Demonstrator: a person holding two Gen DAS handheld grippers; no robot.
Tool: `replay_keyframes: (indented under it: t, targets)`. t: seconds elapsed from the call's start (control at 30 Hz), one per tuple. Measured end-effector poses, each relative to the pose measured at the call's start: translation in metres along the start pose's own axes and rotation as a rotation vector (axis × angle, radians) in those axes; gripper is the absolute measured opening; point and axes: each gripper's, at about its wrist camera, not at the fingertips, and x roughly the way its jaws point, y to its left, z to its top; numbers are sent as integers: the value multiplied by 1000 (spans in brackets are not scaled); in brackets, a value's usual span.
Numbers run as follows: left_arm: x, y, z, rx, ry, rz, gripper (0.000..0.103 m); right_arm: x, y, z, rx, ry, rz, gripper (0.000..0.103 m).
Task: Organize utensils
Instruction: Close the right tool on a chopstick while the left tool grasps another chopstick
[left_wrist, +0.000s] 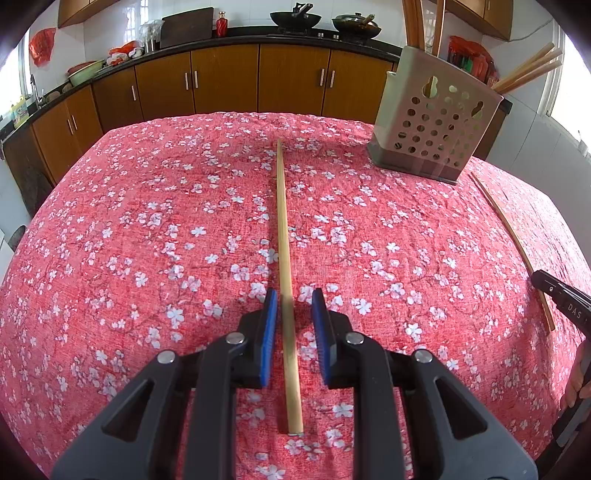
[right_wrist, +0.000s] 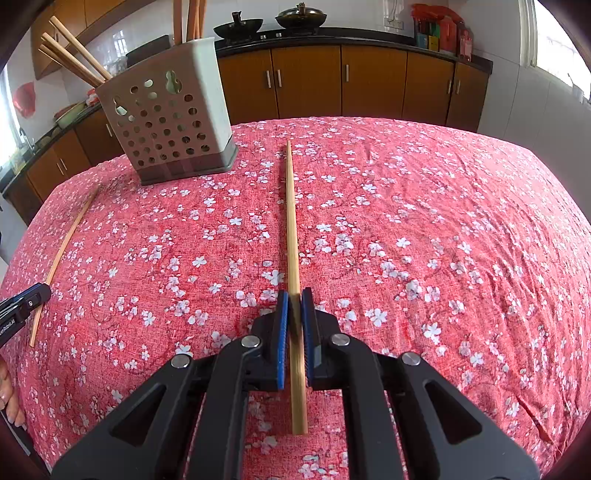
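A pale wooden chopstick (left_wrist: 282, 221) lies on the red flowered tablecloth and runs between the blue pads of my left gripper (left_wrist: 294, 299). That gripper is open, with a gap on each side of the stick. A second chopstick (right_wrist: 291, 221) points away from me, and my right gripper (right_wrist: 294, 297) is shut on it near its thick end. From the left wrist view this second chopstick (left_wrist: 509, 236) lies at the right with the right gripper (left_wrist: 543, 282) over its near part. The left gripper (right_wrist: 40, 291) shows at the left edge of the right wrist view, by its chopstick (right_wrist: 66, 243).
A beige perforated utensil holder (left_wrist: 436, 122) (right_wrist: 166, 118) stands at the table's far side between the two sticks, with several chopsticks (left_wrist: 528, 74) leaning in it. Brown kitchen cabinets (left_wrist: 221, 81) and a counter with woks lie beyond. A hand (right_wrist: 9, 391) shows at the left.
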Motion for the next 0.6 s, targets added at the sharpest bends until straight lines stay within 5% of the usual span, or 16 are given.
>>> replay_keyframes:
  t: [0.6]
  targets:
    - [-13,3,-5,24,-6,36,8,-15,-6,-5,17,-37,20,8]
